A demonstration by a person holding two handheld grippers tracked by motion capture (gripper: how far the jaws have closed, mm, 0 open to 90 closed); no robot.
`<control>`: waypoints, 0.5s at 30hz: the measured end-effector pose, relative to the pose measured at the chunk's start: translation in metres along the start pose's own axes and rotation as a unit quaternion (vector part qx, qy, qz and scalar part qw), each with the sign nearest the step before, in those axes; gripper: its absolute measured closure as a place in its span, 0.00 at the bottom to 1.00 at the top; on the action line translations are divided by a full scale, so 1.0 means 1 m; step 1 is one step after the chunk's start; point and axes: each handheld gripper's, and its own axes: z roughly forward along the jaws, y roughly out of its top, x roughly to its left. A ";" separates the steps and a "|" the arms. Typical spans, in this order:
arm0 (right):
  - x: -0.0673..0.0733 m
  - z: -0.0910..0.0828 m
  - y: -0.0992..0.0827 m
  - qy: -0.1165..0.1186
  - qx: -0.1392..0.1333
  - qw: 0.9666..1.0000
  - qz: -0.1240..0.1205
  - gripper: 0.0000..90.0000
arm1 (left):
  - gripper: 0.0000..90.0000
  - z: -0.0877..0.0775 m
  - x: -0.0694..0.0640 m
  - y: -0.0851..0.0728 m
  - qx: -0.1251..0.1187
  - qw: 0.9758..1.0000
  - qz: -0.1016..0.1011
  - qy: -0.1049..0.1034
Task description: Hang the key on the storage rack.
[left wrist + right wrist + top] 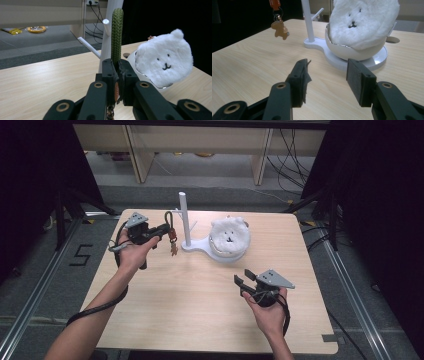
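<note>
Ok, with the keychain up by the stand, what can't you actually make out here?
- Keychain charms: in the left gripper view, hidden behind the left gripper, shut on the green cord loop.
- Cord loop's top: cut off by the upper edge in the right gripper view, above the brown charm.
- White dish interior: covered by the plush bear face.
- Stand's pegs: too small in the high view to judge how close the loop is.

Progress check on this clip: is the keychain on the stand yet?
Not yet. Done: the left gripper is shut on the green cord keychain and holds it off the table, beside the white peg stand. In hand: carrying its loop toward a peg. Left: hooking it and letting go. The right gripper is open, holding nothing.
</note>
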 end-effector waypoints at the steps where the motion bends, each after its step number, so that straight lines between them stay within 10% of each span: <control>1: 0.000 0.000 0.000 0.000 -0.001 1.000 0.002 0.59 | 0.94 0.000 0.001 0.001 0.001 1.000 0.000 0.002; 15: -0.001 0.000 -0.003 0.001 0.001 1.000 0.005 0.59 | 0.94 0.014 0.009 0.007 0.026 0.998 0.000 0.052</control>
